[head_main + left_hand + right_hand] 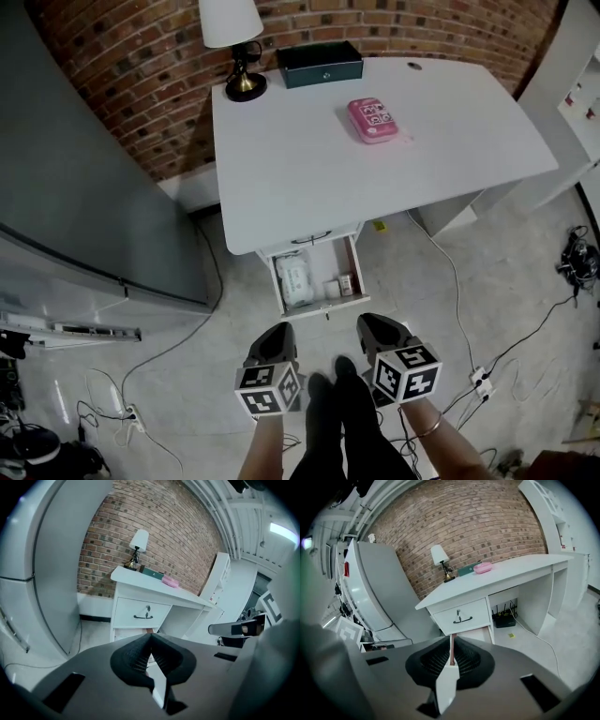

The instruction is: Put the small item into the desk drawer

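A small pink item (373, 120) lies on the white desk (281, 178), toward the back right; it also shows in the left gripper view (170, 582) and the right gripper view (483, 567). Under the desk's front edge a low drawer (354, 272) is pulled open, with a white packet (293, 278) and small things inside. Both grippers hang low in front of the person, short of the drawer and far from the pink item. My left gripper (278, 336) (151, 637) has its tips together and holds nothing. My right gripper (373, 328) (451, 639) has its jaws all but together, nothing between them.
A lamp (234, 37) and a dark green box (320, 64) stand at the desk's back edge. The upper drawer (462, 616) is closed. A tall grey cabinet (84, 187) fills the left. Cables (459, 309) and power strips lie on the floor. The person's legs (337, 422) are between the grippers.
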The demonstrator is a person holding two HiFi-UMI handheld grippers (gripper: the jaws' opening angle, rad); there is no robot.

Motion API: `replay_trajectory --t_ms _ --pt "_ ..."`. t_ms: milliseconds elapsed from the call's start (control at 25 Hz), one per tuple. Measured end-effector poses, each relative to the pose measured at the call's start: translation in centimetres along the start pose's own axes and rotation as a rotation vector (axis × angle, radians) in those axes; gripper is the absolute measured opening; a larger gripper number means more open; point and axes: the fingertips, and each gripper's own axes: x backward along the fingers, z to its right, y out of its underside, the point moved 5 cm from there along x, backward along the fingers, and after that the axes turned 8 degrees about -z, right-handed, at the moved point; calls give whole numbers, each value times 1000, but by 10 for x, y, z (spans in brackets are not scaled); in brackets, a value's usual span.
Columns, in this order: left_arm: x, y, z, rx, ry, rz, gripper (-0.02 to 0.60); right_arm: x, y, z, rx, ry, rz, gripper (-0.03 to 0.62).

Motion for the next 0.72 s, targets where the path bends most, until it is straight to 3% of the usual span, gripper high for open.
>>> replay_trajectory --t_ms 720 --pt "119 -67 66 -152 52 158 21 155 -35 -64 15 -33 187 6"
